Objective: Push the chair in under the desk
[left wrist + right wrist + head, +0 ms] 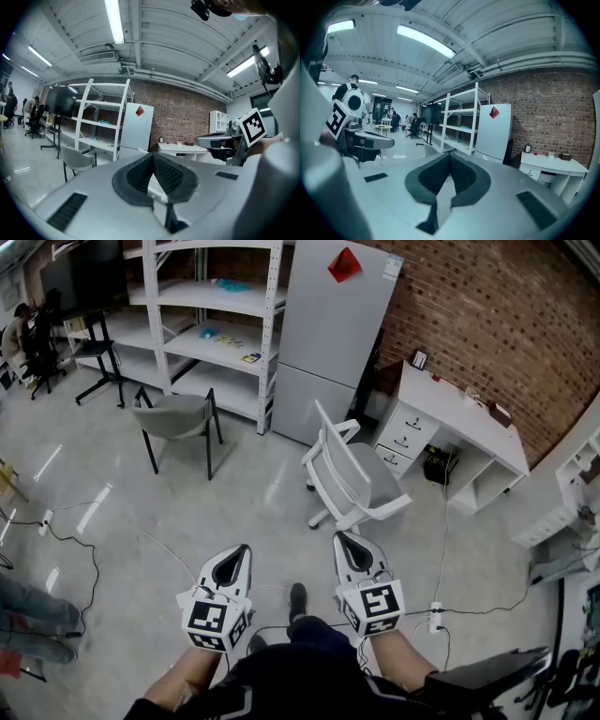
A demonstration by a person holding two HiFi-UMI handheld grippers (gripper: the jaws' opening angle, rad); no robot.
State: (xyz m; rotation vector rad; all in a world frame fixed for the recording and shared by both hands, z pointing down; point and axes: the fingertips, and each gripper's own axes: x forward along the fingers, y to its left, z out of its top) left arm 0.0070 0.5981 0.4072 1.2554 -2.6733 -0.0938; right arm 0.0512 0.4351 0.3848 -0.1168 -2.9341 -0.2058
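The left claw (242, 557) and right claw (345, 542), both clenched empty, hover short of the chair (354, 479) ahead (not yet under the counter (469, 418) beyond), so the approach likely comes before pushing its backrest.

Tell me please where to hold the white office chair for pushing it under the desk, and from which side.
Take the white office chair by the top edge of its backrest, coming from behind it, the side away from the white desk. The seat points roughly toward the desk, so a push there should probably drive it straight in.
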